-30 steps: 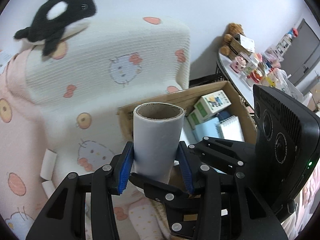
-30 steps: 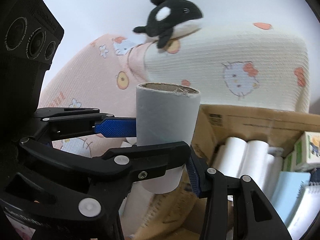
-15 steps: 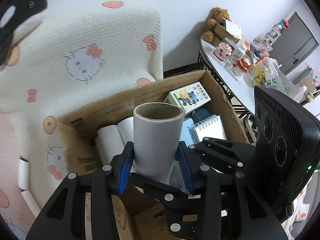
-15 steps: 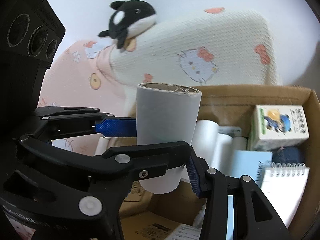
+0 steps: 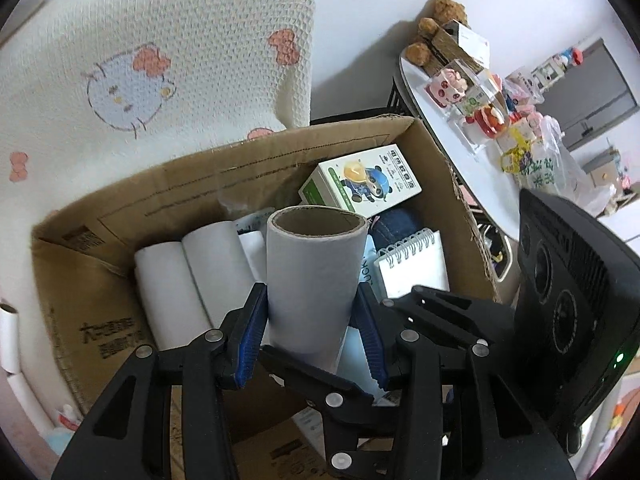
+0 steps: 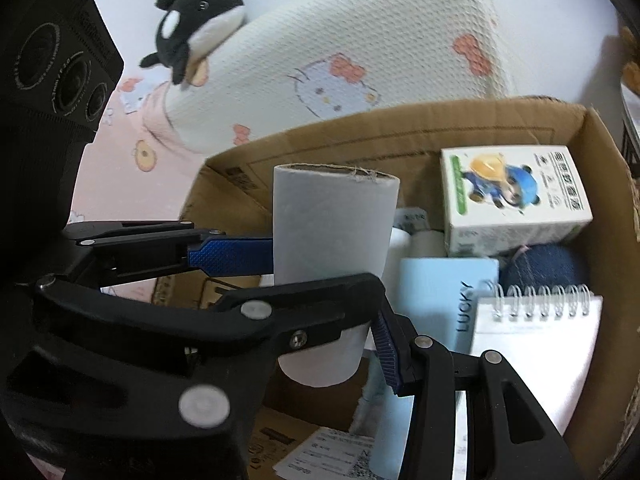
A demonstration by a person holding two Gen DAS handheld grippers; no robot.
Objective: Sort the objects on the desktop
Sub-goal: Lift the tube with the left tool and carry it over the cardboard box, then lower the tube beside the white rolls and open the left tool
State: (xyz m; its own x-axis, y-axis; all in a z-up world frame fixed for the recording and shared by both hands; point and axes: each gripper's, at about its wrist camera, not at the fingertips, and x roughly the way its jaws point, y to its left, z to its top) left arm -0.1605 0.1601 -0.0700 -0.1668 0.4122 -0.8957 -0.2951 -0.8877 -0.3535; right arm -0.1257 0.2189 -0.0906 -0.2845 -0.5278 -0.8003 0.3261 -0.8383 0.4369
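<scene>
From the left wrist view, our left tool [image 5: 312, 334] is clamped on a grey paper roll [image 5: 316, 276], its blue pads pressing on the two sides of the lower half. The roll stands upright above the open cardboard box [image 5: 132, 208]. Below lie two white rolls [image 5: 188, 276] side by side at the left, and a spiral notepad [image 5: 414, 264] and a green-and-white carton [image 5: 360, 186] at the right. To do this step well, we judge we should lower the roll into the free space between the white rolls and the notepad, tip it to lie alongside them, and part the pads only once it rests on something. Only this view shows the round table [image 5: 448, 120] crowded with toys beyond the box, and loose tubes at the left edge outside it.

From the right wrist view, our right tool [image 6: 326, 294] is also clamped on the roll, one pad at its left side and one at its lower right. So both tools grip one roll, and we judge they should let go together or in turn without twisting it. Only this view shows the light blue booklet [image 6: 444, 292], the dark denim bundle [image 6: 540, 266] under the carton, and an orca plush [image 6: 196, 20] on the patterned cushion [image 6: 340, 52] behind the box.
</scene>
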